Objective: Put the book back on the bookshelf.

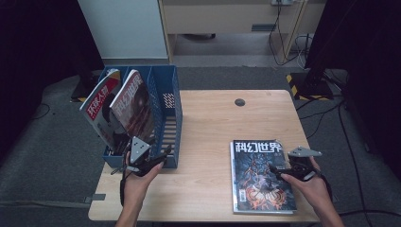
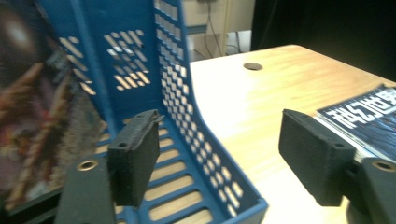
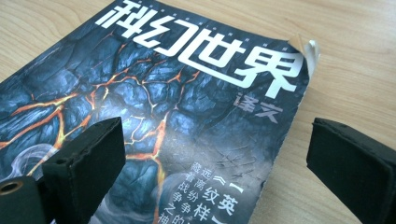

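A dark magazine [image 1: 257, 175] with white title characters lies flat on the wooden table [image 1: 208, 123], front right. My right gripper [image 1: 275, 172] hovers low over its right edge. Its jaws stand open in the right gripper view, either side of that edge of the magazine [image 3: 187, 107], right gripper [image 3: 215, 144] touching nothing. A blue file rack [image 1: 166, 118] stands at the table's left and holds two leaning magazines [image 1: 135, 106]. My left gripper [image 1: 163, 158] is at the rack's near right corner. The left gripper [image 2: 219, 135] is open and empty, one pad in front of the rack [image 2: 177, 93].
A round cable hole [image 1: 239, 102] sits near the table's far edge. The rack's right compartment [image 2: 182, 186] holds nothing. Black stands and cables [image 1: 312, 80] are on the floor beyond the table's right side. A curled corner [image 3: 306, 46] lifts from the flat magazine.
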Tool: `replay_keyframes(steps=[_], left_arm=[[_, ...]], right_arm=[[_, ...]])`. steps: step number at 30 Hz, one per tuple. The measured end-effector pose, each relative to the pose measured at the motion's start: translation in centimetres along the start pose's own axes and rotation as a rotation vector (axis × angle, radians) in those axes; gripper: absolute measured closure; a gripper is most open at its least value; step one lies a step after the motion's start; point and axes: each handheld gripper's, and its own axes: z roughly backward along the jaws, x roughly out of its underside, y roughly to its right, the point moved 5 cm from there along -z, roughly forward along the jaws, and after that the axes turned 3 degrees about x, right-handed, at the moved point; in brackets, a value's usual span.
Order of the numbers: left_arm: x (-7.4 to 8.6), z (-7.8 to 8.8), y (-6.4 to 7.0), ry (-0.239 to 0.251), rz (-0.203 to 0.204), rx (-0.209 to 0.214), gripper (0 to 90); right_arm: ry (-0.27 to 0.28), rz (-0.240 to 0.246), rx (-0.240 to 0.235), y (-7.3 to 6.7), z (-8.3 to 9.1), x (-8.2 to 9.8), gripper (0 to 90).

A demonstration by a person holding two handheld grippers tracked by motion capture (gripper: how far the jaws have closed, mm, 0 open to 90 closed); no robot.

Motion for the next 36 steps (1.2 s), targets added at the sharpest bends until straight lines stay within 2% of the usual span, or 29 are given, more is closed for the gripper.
replay_keyframes(steps=[5,6,11,13,14,15,17,21,22,29,36], left_arm=[[-0.2,-0.9,1.6,-0.027,-0.03,0.057,21.3],[-0.2,-0.9,1.6,-0.027,-0.03,0.057,20.9],[-0.3,-1.6,3.2,-0.049,-0.053,0.099,19.7],[-0.5,-2.4,4.5,-0.062,-0.07,0.132,19.6],[-0.5,-2.4,4.5,-0.062,-0.07,0.132,19.5],[-0.5,-2.9,5.2,-0.073,-0.086,0.151,19.3],[-0.8,-3.4,5.9,-0.075,-0.095,0.16,19.3],[-0.9,-4.2,6.8,-0.092,-0.117,0.183,19.3],[-0.8,-4.7,7.4,-0.105,-0.129,0.207,19.3],[-0.6,-6.2,8.6,-0.134,-0.148,0.231,19.4],[-0.9,-7.1,9.4,-0.141,-0.145,0.25,19.4]], right_arm=[[-0.003,0.002,-0.001,-0.1,-0.1,0.0,4.7],[-0.003,0.002,-0.001,-0.1,-0.1,0.0,4.7],[-0.008,0.006,-0.004,-0.1,-0.4,0.1,4.8],[-0.018,0.012,-0.006,-0.1,-0.5,0.2,5.3],[-0.018,0.012,-0.006,-0.1,-0.5,0.2,5.3],[-0.023,0.021,-0.003,-0.1,-0.5,0.2,5.5],[-0.02,0.017,0.001,-0.1,-0.5,0.2,5.7],[-0.018,0.011,0.003,0.0,-0.4,0.3,5.8],[-0.021,0.009,0.006,0.1,-0.4,0.3,5.8],[-0.021,0.013,0.006,0.0,-0.4,0.3,6.2],[-0.024,0.007,0.008,0.1,-0.5,0.4,6.2]])
